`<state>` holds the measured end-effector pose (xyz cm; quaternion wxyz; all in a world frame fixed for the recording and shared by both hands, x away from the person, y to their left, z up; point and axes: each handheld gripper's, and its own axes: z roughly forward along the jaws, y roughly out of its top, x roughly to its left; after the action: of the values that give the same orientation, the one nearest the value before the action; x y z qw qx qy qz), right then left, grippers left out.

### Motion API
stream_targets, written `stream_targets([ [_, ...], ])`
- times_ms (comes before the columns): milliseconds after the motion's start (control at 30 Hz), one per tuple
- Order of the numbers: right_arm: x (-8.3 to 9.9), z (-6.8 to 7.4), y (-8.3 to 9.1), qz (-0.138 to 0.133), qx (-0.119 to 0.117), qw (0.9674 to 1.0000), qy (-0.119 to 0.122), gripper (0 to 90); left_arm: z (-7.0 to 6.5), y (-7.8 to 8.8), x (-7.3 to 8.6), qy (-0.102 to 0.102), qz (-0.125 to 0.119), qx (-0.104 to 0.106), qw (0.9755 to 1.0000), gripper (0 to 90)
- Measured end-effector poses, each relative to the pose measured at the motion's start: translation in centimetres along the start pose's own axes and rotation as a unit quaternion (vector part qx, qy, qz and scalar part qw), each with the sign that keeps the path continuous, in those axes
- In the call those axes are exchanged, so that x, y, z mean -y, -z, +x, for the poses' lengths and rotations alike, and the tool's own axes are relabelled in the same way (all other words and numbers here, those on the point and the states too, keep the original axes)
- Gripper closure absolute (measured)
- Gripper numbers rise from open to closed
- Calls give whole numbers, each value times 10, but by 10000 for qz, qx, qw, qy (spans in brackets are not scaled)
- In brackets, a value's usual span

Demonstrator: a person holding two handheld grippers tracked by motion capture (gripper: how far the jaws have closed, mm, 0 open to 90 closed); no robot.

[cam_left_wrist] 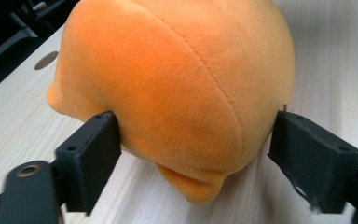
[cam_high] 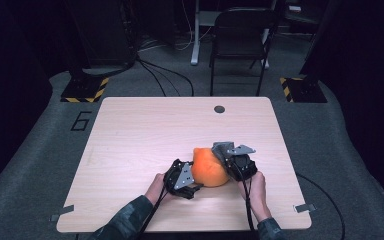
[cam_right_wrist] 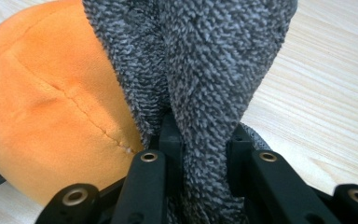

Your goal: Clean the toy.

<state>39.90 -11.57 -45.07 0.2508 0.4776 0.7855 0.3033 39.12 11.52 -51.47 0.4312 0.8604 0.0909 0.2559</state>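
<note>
**Desk:** Start at the left. What do your fingers have there?

**Me:** My left gripper [cam_high: 192, 188] stands wide apart around the round orange plush toy [cam_left_wrist: 172, 88]. In the left gripper view the toy sits between my two black pads: the left pad [cam_left_wrist: 91, 156] lies right against its lower flank, while the right pad [cam_left_wrist: 314, 161] stands at its other side, and I cannot tell whether that one touches. No squeeze shows in the fabric, so I call it an open straddle, not a grip. A small orange nub of the toy points down toward me, between the pads and just above the pale wooden table [cam_left_wrist: 335, 60].

**Desk:** And the toy itself, from above?

**Me:** In the high view it rests on the table near my edge, right between my two grippers, touching both.

**Desk:** Now the right.

**Me:** My right gripper [cam_right_wrist: 199, 149] is clamped tight on a fold of dark grey nubby knit fabric [cam_right_wrist: 205, 60]. The fabric rises straight out from between the pads, pinched thin there and spreading wider beyond them. The orange plush lies just left of those pads, pressed against the grey fabric, its stitched seam running toward my fingers.

**Desk:** Background?

**Me:** A dark folding chair [cam_high: 240, 35] well beyond the table's far edge.
</note>
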Motion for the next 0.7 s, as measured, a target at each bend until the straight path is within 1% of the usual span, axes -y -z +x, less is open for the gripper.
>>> stream_targets([
  [67,0,0,0,-6,-9,10000,17,748,-1,-1,1,-45,13,-28,10000,257],
  [100,0,0,0,-3,-19,10000,6,748,-2,-1,1,-71,3,-29,10000,268],
  [133,0,0,0,39,-27,10000,17,747,-2,-1,1,-106,24,-50,9999,316],
  [200,0,0,0,20,-24,10000,13,748,-2,-1,2,-109,1,-51,9999,347],
  [233,0,0,0,38,-32,10000,1,748,-3,-1,2,-120,3,-51,9999,374],
  [267,0,0,-1,1,-39,10000,24,747,-3,-1,2,-136,30,-65,9999,388],
  [333,0,0,-1,26,-39,10000,19,748,-4,-2,3,-157,-3,-95,9998,459],
  [367,0,0,-1,25,-62,10000,1,747,-4,-2,3,-200,-44,-35,9998,496],
  [433,1,-1,0,14,-61,10000,-24,746,-4,-2,4,-165,-59,-26,9998,572],
  [467,1,-1,0,14,-61,10000,-24,746,-4,-2,4,-138,-53,-46,9999,572],
  [500,2,-5,1,-92,-127,9999,-49,744,-4,-1,4,-127,-69,-40,9999,600],
  [533,2,-5,1,-92,-127,9999,-49,744,-4,-1,4,-127,-69,-40,9999,614],
  [567,3,-13,7,-247,-136,9995,-145,744,-4,-1,3,-116,-63,-59,9999,624],
  [600,3,-13,7,-247,-136,9995,-145,744,-4,-1,3,-116,-63,-59,9999,626],
  [633,4,-25,15,-280,-2,9993,-257,743,-3,-1,4,-122,-50,-48,9999,628],
  [667,5,-32,18,-283,69,9990,-341,743,-3,-1,4,-99,-55,-55,9999,630],
  [700,8,-41,21,-273,166,9985,-443,743,-3,-1,4,-86,-51,-32,9999,632],
])
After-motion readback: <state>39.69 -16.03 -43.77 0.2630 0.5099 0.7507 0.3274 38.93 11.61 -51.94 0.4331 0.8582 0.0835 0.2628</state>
